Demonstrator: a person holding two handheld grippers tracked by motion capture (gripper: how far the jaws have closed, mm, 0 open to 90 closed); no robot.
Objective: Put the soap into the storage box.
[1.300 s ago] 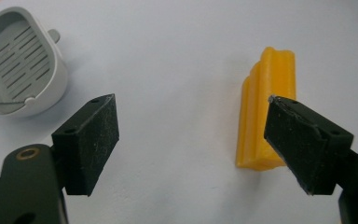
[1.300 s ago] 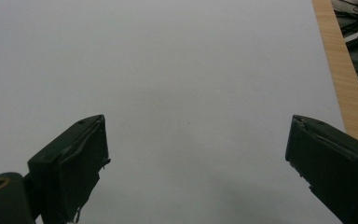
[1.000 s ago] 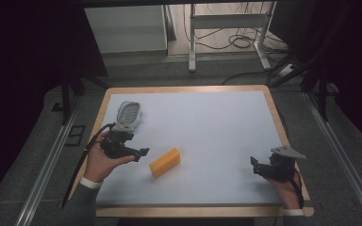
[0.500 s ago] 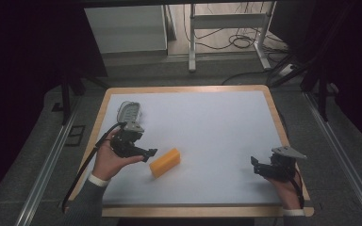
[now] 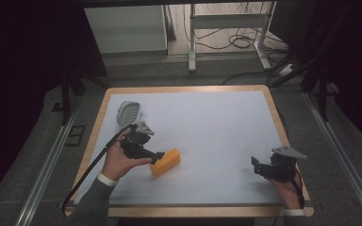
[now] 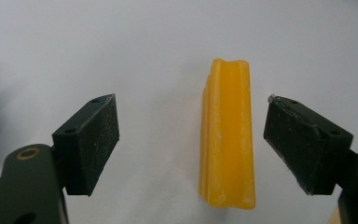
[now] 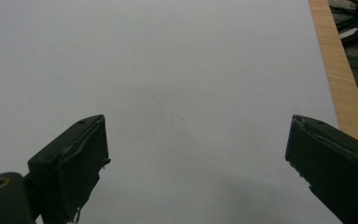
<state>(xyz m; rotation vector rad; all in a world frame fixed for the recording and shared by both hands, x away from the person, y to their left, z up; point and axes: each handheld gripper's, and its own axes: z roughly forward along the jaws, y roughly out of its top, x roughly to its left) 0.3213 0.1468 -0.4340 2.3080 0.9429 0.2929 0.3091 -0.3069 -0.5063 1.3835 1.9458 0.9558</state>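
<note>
A yellow-orange bar of soap (image 5: 165, 162) lies flat on the white table sheet (image 5: 207, 132), left of centre. My left gripper (image 5: 158, 157) is right at its near end, jaws open. In the left gripper view the soap bar (image 6: 227, 140) lies between the two pads, closer to the right pad (image 6: 303, 142), with a gap on each side. My right gripper (image 5: 255, 165) rests low near the front right of the table, open, and its view has bare sheet between the pads (image 7: 81, 163).
A clear soap dish (image 5: 129, 112) sits at the back left of the sheet. The wooden table edge (image 5: 292, 141) frames the sheet, and it runs along the right in the right gripper view (image 7: 338, 70). A metal stand and cables lie on the floor beyond.
My left gripper has moved right and forward from beside the dish up to the soap bar, so the bar now lies between its open jaws. The right gripper has stayed put.
</note>
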